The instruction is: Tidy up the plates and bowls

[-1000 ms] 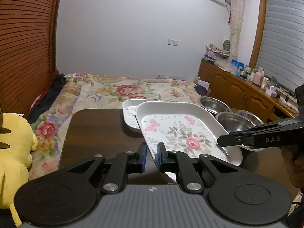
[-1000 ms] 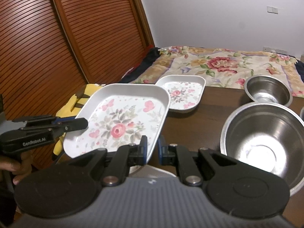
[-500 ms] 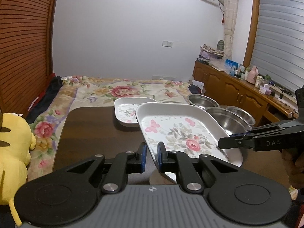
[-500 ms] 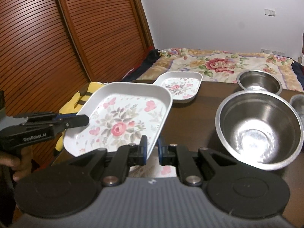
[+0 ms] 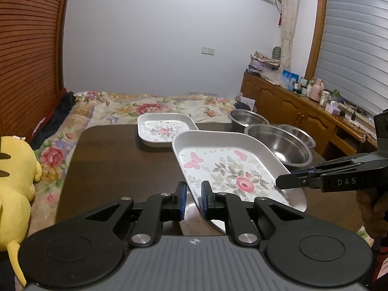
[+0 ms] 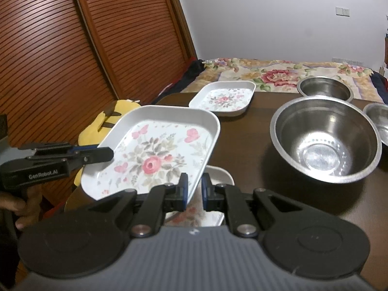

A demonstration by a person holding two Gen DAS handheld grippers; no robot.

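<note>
The big plate [image 5: 232, 169], white with a rose and butterflies, is held in the air at frame centre by both grippers, tilted in both views. The left gripper [image 5: 193, 197] pinches the plate's near left edge between its blue pads, jaws narrow on the rim. The right gripper [image 6: 194, 191] does the same on the opposite edge; in the left view it reaches in from the right, its tips clamped on the rim at lower right. A hand [image 5: 371, 208] holds it at the right edge of that frame.

Under the lifted plate, at lower centre of the right view, another plate [image 6: 213, 194] with a floral print shows partly behind the fingers. A small plate [image 5: 165, 132] sits flat on the dark table [image 5: 116, 160], above centre in the left view.

3 steel bowls stand to the right: a large bowl [image 6: 325, 140] at mid right of the right view, a far bowl [image 6: 325, 89] above it near the table's edge, and a third bowl [image 6: 378, 121] cut by the right frame edge. A yellow plush [image 5: 14, 184] lies at the left edge, a floral bed [image 5: 150, 106] beyond the table.
</note>
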